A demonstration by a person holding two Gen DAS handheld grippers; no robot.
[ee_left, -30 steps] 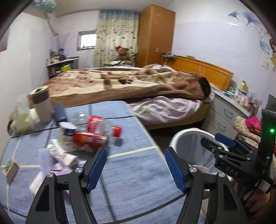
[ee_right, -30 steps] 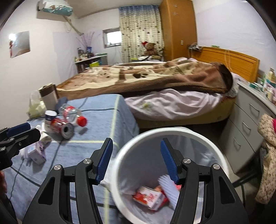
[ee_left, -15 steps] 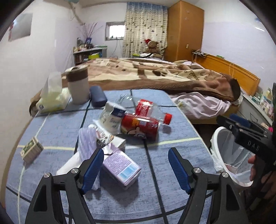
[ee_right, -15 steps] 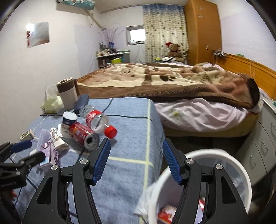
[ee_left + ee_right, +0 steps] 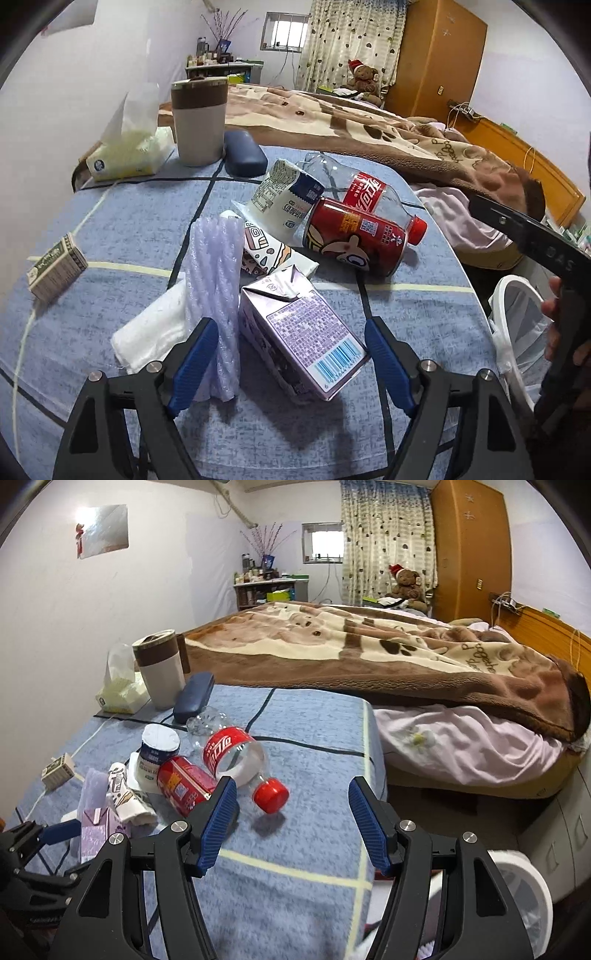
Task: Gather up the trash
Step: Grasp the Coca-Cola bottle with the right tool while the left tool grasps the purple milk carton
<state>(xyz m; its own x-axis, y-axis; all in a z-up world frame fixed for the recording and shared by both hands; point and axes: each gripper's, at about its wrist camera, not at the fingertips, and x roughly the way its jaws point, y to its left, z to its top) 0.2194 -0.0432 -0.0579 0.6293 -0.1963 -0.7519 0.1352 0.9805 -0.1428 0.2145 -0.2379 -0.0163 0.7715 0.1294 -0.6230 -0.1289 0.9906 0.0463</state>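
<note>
Trash lies on a blue-cloth table (image 5: pixel 110 206). My left gripper (image 5: pixel 291 365) is open, its jaws on either side of a purple carton (image 5: pixel 301 332) and a lilac foam sleeve (image 5: pixel 216 280). Behind these lie a white cloth (image 5: pixel 151 332), a patterned wrapper (image 5: pixel 266 254), a red can (image 5: pixel 354 240), a clear cola bottle (image 5: pixel 365 192) and a white cup (image 5: pixel 288 195). My right gripper (image 5: pixel 293 827) is open and empty above the table, just in front of the bottle (image 5: pixel 236 753) and the can (image 5: pixel 184 784). The white bin (image 5: pixel 517 890) stands by the table's right edge.
A tumbler (image 5: pixel 199 118), a tissue pack (image 5: pixel 127 147), a dark case (image 5: pixel 243 153) and a small box (image 5: pixel 55 271) sit on the table. A bed with a brown blanket (image 5: pixel 369 650) lies beyond. Drawers (image 5: pixel 565 834) stand at the right.
Both grippers have swung left from the bin toward the trash pile. My left gripper has come down close around the purple carton and foam sleeve. Both stayed open.
</note>
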